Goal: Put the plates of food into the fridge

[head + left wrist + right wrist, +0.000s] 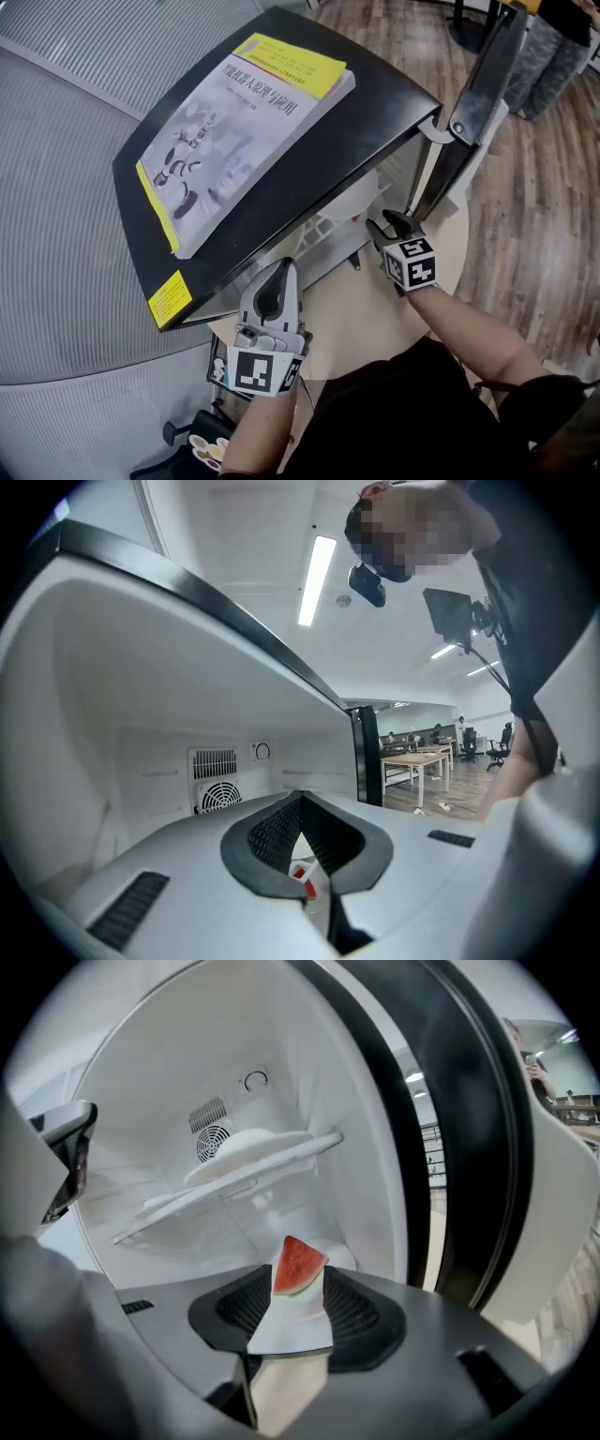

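at the mouth of the open fridge (309,178), your right gripper (389,228) has its jaws clamped on the near rim of a white plate (291,1321). a wedge of watermelon (298,1265) sits on that plate just past the jaw tips, red side up. the plate is at the opening, low in the cavity, below the clear shelf (234,1180) that crosses the inside. on that shelf there is a pale, domed dish (246,1146), close to the round fan vent (214,1140) in the back wall.

your left gripper (279,277) is at the lower left of the same opening and points inward. its jaws meet at the tips and grip nothing you can name; a small red and white bit shows in the gap behind the tips, too small to tell what it is.

from the head view, a book (244,122) with a yellow band lies flat on the fridge's black top. the fridge door (478,103) stands swung open to your right. a pale round tabletop (375,319) shows under both grippers, with wooden floor (534,216) beyond it.
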Demonstrator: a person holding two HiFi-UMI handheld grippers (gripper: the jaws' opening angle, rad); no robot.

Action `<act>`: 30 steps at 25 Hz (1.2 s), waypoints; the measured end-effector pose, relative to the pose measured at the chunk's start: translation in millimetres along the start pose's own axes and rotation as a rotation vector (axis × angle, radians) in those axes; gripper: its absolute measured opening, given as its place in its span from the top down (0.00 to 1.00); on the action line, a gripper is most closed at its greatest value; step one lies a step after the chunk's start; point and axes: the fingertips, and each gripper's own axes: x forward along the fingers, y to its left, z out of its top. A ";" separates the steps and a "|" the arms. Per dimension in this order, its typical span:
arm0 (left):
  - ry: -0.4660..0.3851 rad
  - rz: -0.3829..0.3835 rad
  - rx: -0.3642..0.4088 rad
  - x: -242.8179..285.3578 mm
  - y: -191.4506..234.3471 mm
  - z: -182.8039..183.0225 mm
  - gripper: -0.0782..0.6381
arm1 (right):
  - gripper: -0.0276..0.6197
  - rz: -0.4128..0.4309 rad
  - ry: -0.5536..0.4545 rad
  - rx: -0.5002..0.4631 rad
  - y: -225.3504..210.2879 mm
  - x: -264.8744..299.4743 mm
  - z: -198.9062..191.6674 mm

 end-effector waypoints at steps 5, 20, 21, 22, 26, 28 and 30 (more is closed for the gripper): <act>-0.015 0.010 0.003 -22.4 -5.5 5.2 0.89 | 0.68 0.070 -0.070 -0.043 12.7 -30.0 6.7; -0.042 0.052 0.028 -107.7 1.2 9.1 0.89 | 0.68 0.199 -0.200 -0.230 73.2 -136.9 55.9; -0.045 0.051 0.024 -113.7 0.1 8.7 0.89 | 0.68 0.218 -0.206 -0.234 80.3 -144.0 56.6; -0.046 0.049 0.021 -119.5 -0.8 7.9 0.89 | 0.68 0.226 -0.212 -0.240 86.3 -150.7 57.1; -0.050 0.060 0.005 -139.7 4.1 5.0 0.89 | 0.68 0.194 -0.229 -0.258 98.3 -173.1 59.5; -0.053 0.062 -0.006 -147.1 6.9 4.5 0.89 | 0.69 0.188 -0.244 -0.220 102.1 -182.5 61.7; -0.046 0.052 -0.015 -152.7 5.3 1.4 0.89 | 0.70 0.198 -0.264 -0.177 108.1 -192.9 62.6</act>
